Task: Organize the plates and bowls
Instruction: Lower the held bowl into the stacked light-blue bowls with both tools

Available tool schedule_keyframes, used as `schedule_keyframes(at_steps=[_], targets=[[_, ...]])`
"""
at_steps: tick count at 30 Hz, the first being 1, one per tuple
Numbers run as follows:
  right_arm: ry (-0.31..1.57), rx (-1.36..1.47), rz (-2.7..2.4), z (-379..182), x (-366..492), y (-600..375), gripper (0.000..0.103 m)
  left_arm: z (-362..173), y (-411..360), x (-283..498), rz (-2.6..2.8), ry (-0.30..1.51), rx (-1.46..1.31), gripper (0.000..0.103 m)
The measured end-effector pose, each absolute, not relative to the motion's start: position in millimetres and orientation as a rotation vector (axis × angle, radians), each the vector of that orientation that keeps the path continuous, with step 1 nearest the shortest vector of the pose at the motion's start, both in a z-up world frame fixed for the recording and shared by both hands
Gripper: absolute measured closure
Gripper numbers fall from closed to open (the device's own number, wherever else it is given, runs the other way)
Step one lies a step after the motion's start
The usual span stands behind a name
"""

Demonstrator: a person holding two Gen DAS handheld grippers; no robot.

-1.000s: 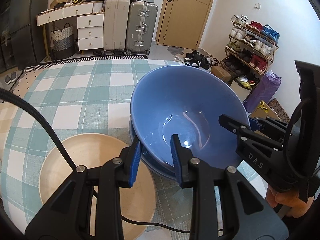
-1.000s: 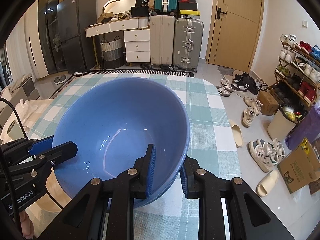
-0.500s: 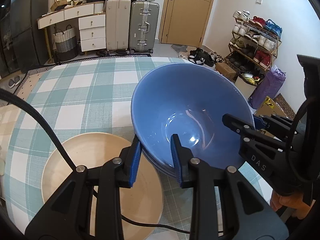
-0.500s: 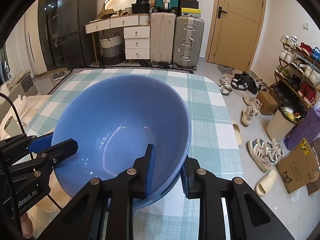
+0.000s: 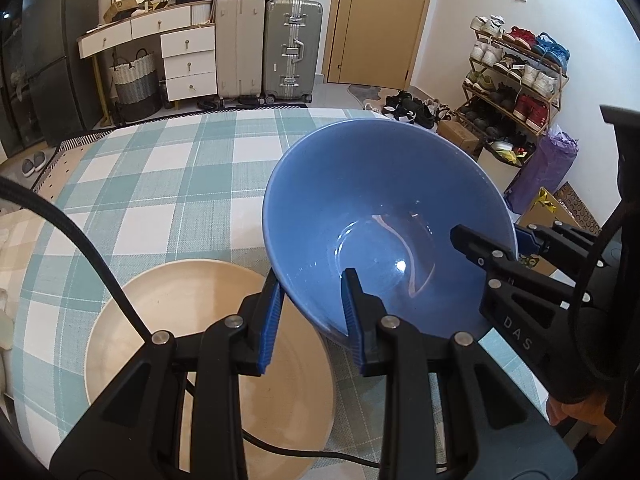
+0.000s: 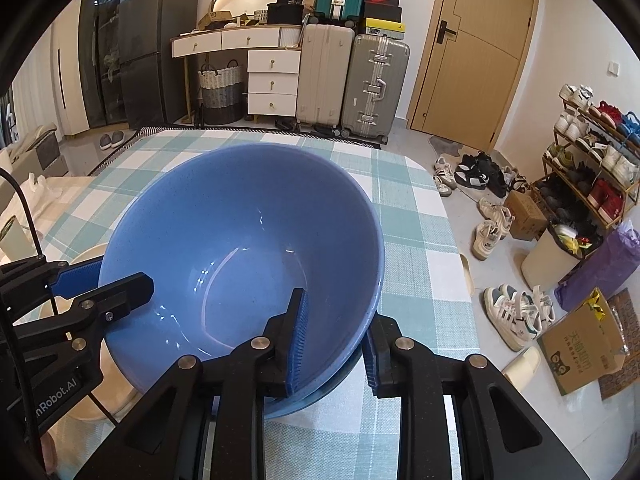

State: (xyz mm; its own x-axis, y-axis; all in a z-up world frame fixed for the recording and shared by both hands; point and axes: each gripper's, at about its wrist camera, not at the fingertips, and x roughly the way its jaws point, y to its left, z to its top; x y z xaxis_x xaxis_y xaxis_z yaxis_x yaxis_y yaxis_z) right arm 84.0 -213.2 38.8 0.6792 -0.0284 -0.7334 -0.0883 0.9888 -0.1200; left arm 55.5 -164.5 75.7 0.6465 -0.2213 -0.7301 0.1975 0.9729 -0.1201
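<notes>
We have both grippers clamped on the one blue bowl. The left gripper pinches the rim at about 7 o'clock on the bowl in its own view, one pad outside the wall and one inside. The right gripper does the same on the opposite side, at about 5 o'clock in the right wrist view, its pads closed on the rim. In the left view we see the right gripper reaching in from 3 o'clock; in the right view the left one comes in from 9 o'clock.

The bowl is tilted a little between us. In the right view a second blue rim shows just beneath it at 5 o'clock, so it seems to sit in or just over another blue bowl, though we cannot tell whether the two touch. To the 8 o'clock side of the bowl in the left view lies a beige plate on the checked tablecloth, with a black cable crossing over it. We see a hand at the right edge of that view.

We judge the step in hand to be carrying or seating the bowl as part of stacking. Next we must keep both hands level and moving together, settle the bowl squarely, then let go with both sides evenly so it does not tip.
</notes>
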Motion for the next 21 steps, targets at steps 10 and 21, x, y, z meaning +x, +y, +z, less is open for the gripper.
schedule_keyframes(at_steps=[10,21], targets=[[0.810,-0.212,0.010,33.4,81.4,-207.7,0.078,71.7,-165.5,54.4,-0.234,0.837,-0.026,0.078],[0.809,-0.210,0.009,33.5,80.8,-206.6,0.077,67.2,-166.5,56.2,-0.244,0.840,-0.037,0.078]])
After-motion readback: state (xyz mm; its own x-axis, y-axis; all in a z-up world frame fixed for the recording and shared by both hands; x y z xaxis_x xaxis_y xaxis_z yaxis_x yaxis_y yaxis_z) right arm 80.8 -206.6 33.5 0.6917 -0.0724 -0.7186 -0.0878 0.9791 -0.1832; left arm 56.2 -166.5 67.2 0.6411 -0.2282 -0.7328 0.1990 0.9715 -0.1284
